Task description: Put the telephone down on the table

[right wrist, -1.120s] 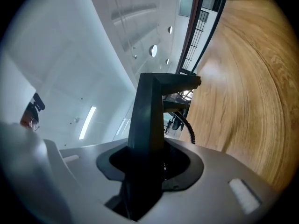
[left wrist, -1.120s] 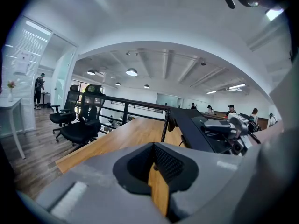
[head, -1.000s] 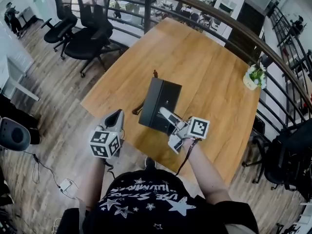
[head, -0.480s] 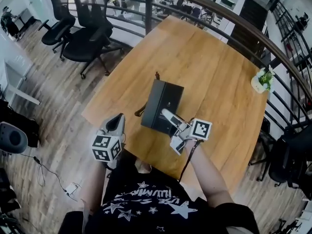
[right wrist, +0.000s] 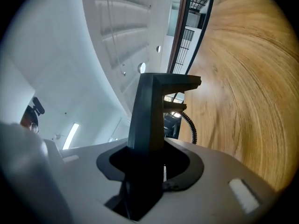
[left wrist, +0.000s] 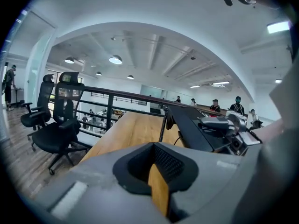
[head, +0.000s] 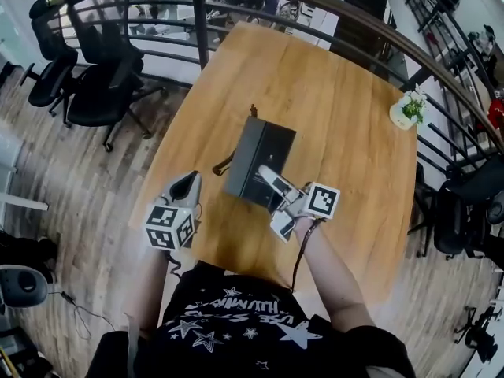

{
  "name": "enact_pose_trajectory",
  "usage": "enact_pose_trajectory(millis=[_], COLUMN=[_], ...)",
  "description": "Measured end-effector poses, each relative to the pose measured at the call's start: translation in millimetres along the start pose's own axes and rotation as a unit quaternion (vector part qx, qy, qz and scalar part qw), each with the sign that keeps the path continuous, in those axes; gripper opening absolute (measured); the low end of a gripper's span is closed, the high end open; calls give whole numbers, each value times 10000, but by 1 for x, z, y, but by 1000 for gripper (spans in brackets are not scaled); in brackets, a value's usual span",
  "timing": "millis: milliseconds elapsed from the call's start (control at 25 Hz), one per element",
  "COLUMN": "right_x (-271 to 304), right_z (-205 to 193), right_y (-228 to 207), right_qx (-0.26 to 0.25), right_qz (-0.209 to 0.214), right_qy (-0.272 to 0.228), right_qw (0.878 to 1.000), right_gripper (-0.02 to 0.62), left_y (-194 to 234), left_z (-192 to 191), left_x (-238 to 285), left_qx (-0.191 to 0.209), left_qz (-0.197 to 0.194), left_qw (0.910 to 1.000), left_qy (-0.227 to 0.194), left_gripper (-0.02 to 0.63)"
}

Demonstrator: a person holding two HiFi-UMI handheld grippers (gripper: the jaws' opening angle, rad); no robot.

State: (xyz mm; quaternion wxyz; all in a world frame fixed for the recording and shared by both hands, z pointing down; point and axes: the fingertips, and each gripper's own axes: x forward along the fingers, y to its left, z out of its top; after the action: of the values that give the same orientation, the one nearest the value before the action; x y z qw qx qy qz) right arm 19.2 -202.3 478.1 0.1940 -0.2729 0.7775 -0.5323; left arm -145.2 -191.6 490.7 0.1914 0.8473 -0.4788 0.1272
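Note:
The black telephone (head: pixel 260 157) is a flat box held tilted over the near half of the wooden table (head: pixel 346 132). My right gripper (head: pixel 269 183) is shut on its near edge. In the right gripper view the telephone (right wrist: pixel 152 111) fills the jaws of that gripper (right wrist: pixel 148 171), and its coiled cord (right wrist: pixel 189 125) hangs beside it. My left gripper (head: pixel 187 189) hovers at the table's left edge, shut with nothing in it (left wrist: pixel 158 183). From the left gripper view the telephone (left wrist: pixel 194 129) and the right gripper (left wrist: pixel 230 125) show to the right.
A small potted plant (head: pixel 410 110) stands at the table's far right edge. Black office chairs (head: pixel 94 85) stand on the wooden floor to the left. A dark curved railing (head: pixel 236 10) runs behind the table. Several people stand far off beyond it.
The left gripper has drifted sideways toward the table's left edge. The right gripper has shifted with the telephone still in its jaws. The person's view has swung a little.

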Motion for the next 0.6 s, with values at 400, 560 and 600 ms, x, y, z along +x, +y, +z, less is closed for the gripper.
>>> enact_pose_trajectory(millis=[400, 560, 600], right_x=[53, 82, 88], right_z=[26, 31, 33], right_y=[-9, -11, -13], right_qx=[-169, -214, -208], right_qz=[-113, -80, -79], right_qy=[-183, -107, -87], right_qw=[9996, 9997, 9997], right_gripper=[161, 161, 161], left_y=[47, 68, 72], left_z=[45, 54, 55], left_x=[47, 60, 64], left_qx=[144, 155, 147], left_qz=[-273, -273, -273], left_qw=[9993, 9993, 9993], left_qy=[-190, -224, -225], left_gripper=[2, 2, 3])
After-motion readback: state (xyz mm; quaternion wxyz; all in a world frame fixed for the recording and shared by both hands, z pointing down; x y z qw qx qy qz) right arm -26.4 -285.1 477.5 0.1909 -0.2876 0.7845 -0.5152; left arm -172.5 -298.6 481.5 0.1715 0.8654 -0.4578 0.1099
